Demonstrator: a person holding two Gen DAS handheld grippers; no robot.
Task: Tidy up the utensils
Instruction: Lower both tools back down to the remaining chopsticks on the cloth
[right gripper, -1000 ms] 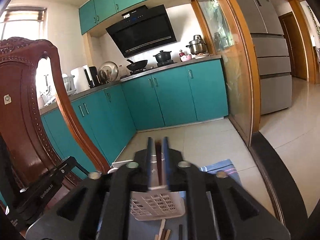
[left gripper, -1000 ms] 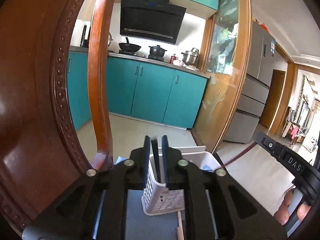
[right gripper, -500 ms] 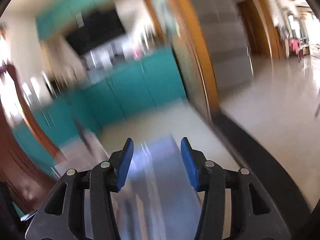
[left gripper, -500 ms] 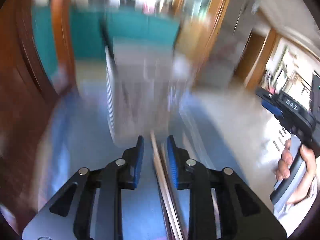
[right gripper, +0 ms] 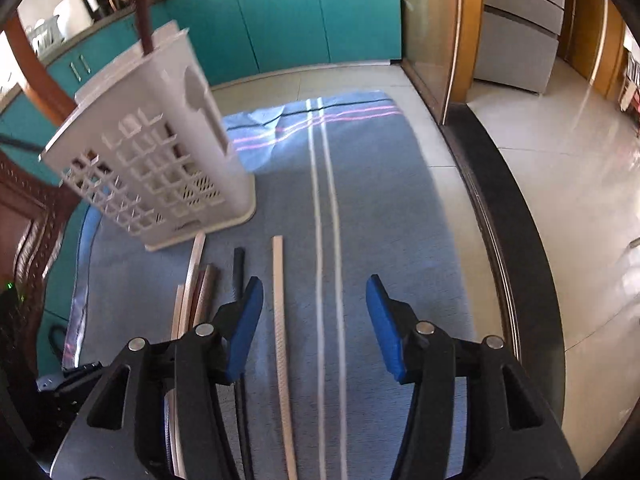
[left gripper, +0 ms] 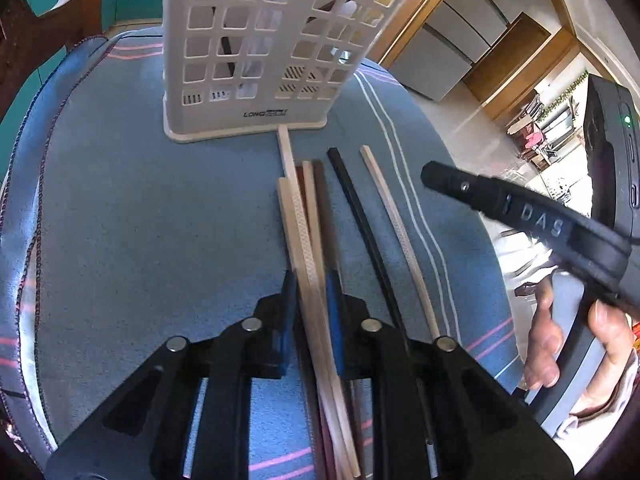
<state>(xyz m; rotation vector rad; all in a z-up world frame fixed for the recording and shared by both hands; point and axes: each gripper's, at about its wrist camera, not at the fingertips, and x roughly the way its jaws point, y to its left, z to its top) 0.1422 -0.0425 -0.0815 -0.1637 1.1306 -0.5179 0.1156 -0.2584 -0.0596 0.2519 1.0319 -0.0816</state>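
The step in hand looks like picking up sticks to put in the white plastic holder with square holes (left gripper: 260,40), which stands on the blue striped cloth (left gripper: 140,220). The left tool (left gripper: 311,292) tips down, its jaws closing around a bunch of pale and brown chopsticks (left gripper: 308,220). The right tool (right gripper: 314,320) tips down too, opening over one pale chopstick (right gripper: 280,320), touching nothing. Next, I think, each must squeeze tight and lift.

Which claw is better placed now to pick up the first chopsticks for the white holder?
Left. The left claw is closing around the bundle of chopsticks before the white holder; the right claw, opening, straddles one pale chopstick.
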